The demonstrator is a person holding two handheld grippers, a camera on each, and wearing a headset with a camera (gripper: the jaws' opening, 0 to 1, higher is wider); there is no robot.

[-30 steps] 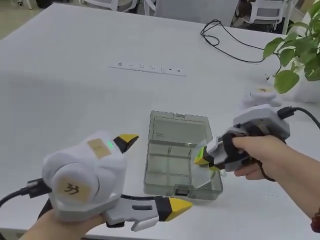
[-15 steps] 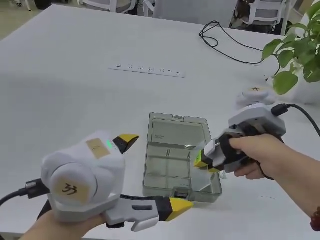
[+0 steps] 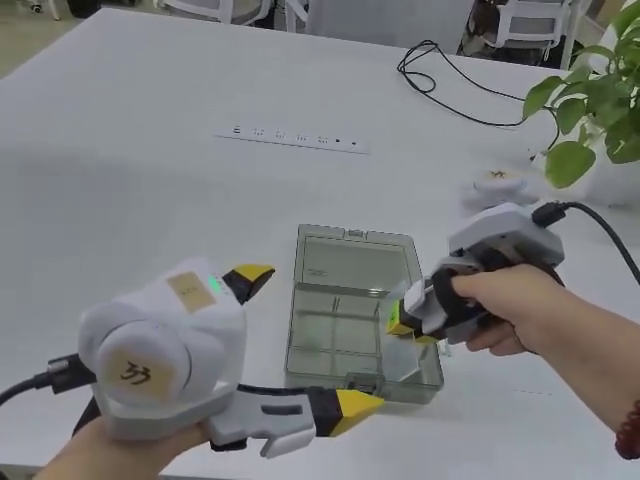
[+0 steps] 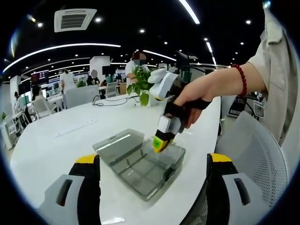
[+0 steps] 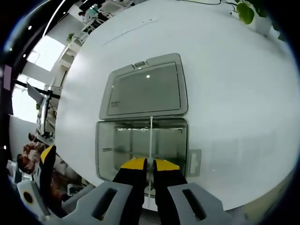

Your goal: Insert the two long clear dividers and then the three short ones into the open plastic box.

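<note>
Clear divider [image 5: 151, 136]: stood on edge, pinched between the yellow tips of the right gripper [image 5: 145, 161], and ran straight ahead from those tips across the box's tray toward the hinge.
Right gripper's jaws: pressed almost together on the thin divider, with a hand wrapped round the grip.
Smoky plastic box [image 3: 325, 350]: sat open directly under the right gripper's tips; in the left gripper view it sat ahead, framed between that gripper's two jaws.
Lid [image 3: 355, 255]: lay flat on the table, past the tray from the right gripper.
Inside the tray: faint clear lines crossed; how many pieces were seated could not be told.
Left gripper [image 4: 151, 159]: jaws spread wide, held low, just short of the box's near corner.
White table [image 3: 150, 200]: lay under both grippers.
Power strip [image 3: 293, 138]: lay well beyond the lid.
</note>
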